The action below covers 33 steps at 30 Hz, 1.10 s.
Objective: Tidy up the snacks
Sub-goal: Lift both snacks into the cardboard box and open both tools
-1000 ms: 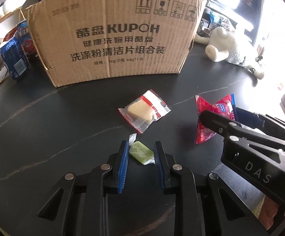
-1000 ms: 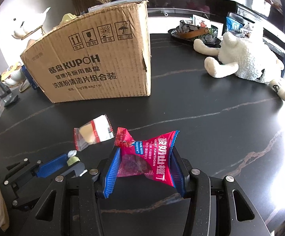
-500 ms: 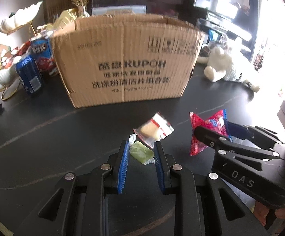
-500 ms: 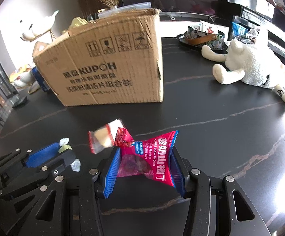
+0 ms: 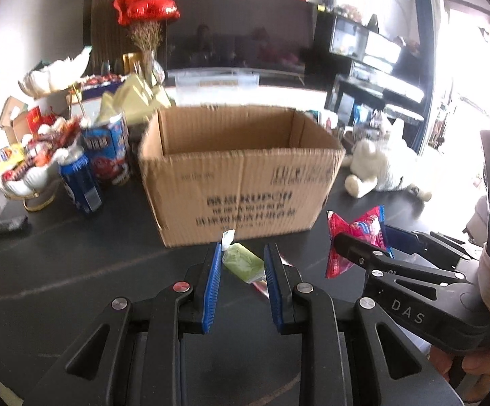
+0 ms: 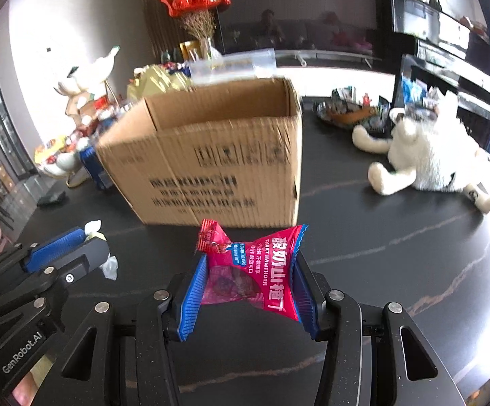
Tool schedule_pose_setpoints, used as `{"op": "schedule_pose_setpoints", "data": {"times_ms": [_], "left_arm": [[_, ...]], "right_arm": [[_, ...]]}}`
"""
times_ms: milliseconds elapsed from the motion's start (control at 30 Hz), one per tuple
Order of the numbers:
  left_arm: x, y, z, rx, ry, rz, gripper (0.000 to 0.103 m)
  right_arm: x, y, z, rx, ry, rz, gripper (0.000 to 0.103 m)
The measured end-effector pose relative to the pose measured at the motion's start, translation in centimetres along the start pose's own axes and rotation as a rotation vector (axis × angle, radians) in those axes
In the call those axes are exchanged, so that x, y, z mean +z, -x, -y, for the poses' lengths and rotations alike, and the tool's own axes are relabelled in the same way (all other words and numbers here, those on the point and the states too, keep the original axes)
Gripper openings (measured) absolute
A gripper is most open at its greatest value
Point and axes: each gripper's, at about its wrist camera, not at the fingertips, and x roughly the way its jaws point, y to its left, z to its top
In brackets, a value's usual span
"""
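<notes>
My left gripper (image 5: 241, 264) is shut on a small green wrapped candy (image 5: 243, 262) and holds it in the air in front of an open cardboard box (image 5: 241, 186). My right gripper (image 6: 248, 277) is shut on a red yogurt hawthorn snack bag (image 6: 251, 267), also raised before the box (image 6: 211, 162). In the left wrist view the right gripper (image 5: 360, 247) and its red bag (image 5: 353, 237) are at the right. In the right wrist view the left gripper (image 6: 86, 240) is at the lower left. The box's inside shows bare walls; its floor is hidden.
Blue snack cans (image 5: 106, 152) and a white bowl of snacks (image 5: 31, 172) stand left of the box. A white plush toy (image 6: 424, 155) lies on the black table (image 6: 380, 270) at the right. A tray of packets (image 6: 350, 115) sits behind it.
Both grippers have risen with their snacks, so the box's open top now shows. The clear-wrapped snack on the table has dropped almost out of sight behind my left fingers.
</notes>
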Motion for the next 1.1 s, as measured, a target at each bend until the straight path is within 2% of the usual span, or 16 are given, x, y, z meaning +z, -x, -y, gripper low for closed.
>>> {"op": "schedule_pose_setpoints", "data": {"times_ms": [500,800,1100], "left_arm": [[6.0,2.7,-2.3,0.051,-0.038,0.119,0.026],[9.4,1.8,-3.0,0.030,-0.050,0.118,0.026],[12.5,-1.6,-3.6,0.001,-0.074,0.072,0.026]], "right_arm": [[6.0,2.6,-3.3,0.003,0.067,0.116,0.050],[10.1,2.3,-3.6,0.004,0.090,0.142,0.050],[13.2,-0.3,-3.4,-0.009,0.099,0.112,0.050]]}}
